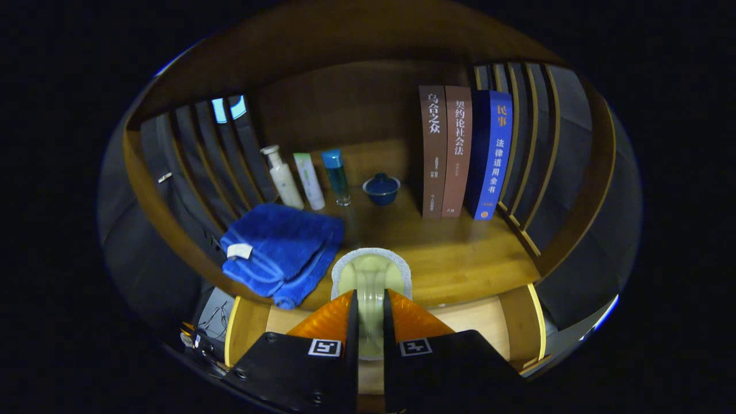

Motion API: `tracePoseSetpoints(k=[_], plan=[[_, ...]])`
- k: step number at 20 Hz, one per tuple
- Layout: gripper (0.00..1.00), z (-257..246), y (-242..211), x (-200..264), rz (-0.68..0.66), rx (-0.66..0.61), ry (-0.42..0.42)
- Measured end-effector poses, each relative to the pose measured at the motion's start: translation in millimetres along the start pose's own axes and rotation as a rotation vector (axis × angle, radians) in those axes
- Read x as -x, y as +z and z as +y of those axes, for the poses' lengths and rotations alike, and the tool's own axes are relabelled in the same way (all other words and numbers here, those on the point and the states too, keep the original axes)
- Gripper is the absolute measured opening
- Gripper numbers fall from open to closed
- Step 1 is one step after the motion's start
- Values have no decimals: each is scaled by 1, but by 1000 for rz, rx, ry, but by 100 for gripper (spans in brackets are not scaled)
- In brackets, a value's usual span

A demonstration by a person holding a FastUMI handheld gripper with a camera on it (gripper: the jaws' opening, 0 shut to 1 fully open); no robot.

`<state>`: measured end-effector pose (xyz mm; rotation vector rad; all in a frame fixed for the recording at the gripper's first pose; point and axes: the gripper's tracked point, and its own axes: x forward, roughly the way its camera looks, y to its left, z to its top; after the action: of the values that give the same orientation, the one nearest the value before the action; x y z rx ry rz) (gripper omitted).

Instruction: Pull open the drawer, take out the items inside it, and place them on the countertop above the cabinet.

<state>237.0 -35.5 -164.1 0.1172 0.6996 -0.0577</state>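
Tongs [368, 307] clamped narrow on a pale green cloth [371, 276] with grey edging, both fingers [328, 322] pressing it, held over the near edge of the desk [460, 253]. Open drawer [489, 322] sits just below. Blue towel [282, 250] lies folded just left of the cloth. Far left: pump bottle [282, 177], white tube [309, 181], blue bottle [336, 177]. Blue lidded cup [381, 189] far centre. Three books [464, 152] upright far right. Desk wood right of the cloth lies bare.
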Motion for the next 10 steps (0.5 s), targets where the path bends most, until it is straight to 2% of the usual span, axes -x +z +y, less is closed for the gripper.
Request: tracePoseSetpoints(k=[6, 10], plan=[[22, 4, 37, -74, 74, 27, -6], [22, 1, 33, -108, 129, 43, -27]])
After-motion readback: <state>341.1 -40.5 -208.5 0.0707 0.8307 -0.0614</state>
